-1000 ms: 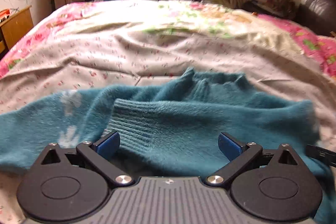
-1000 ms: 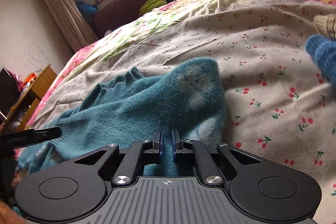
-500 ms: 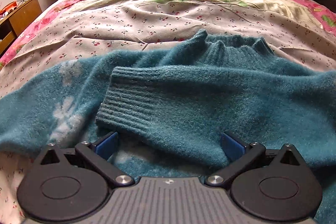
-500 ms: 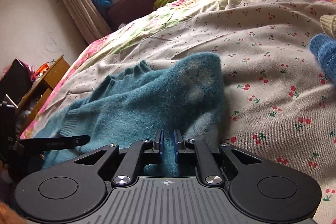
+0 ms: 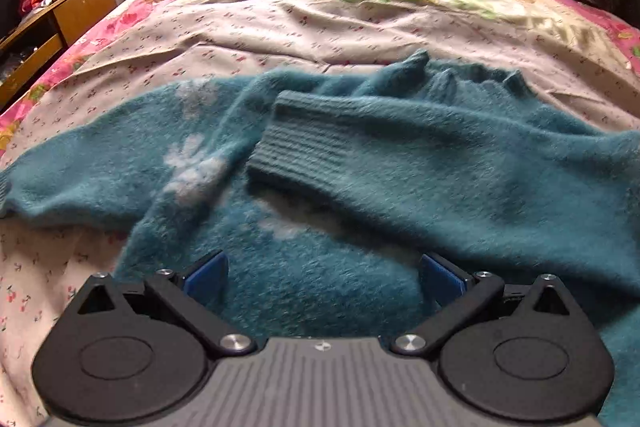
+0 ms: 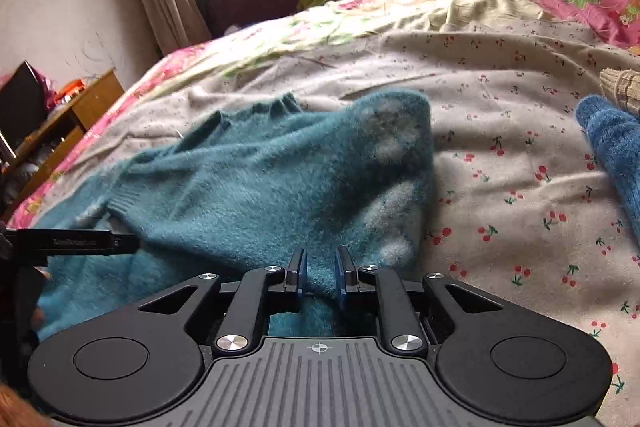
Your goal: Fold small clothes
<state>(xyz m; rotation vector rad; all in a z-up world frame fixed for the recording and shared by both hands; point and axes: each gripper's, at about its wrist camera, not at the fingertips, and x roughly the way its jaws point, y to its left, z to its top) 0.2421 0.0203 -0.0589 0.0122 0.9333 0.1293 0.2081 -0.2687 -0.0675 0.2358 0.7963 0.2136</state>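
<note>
A teal fuzzy sweater point(image 5: 400, 163) with white flowers lies on the bed. One sleeve is folded across its chest, ribbed cuff point(image 5: 292, 151) toward the left. My left gripper point(image 5: 324, 277) is open wide just above the sweater's lower body, nothing between its pads. In the right wrist view the sweater point(image 6: 248, 187) humps up on its right side. My right gripper point(image 6: 320, 275) has its jaws slightly parted, with a fold of the sweater's edge still lying between them. A finger of the left gripper point(image 6: 76, 243) shows at the left edge.
The bedsheet point(image 6: 520, 167) is cherry-printed, with a pink floral cover toward the sides. A blue fuzzy garment point(image 6: 612, 147) and a beige knit piece point(image 6: 620, 87) lie at the right. A wooden cabinet point(image 5: 60, 15) stands left of the bed.
The right jaws have parted from a tight pinch on the sweater's edge. The left gripper has pulled back and tipped down, so more of the sweater's body and left sleeve shows.
</note>
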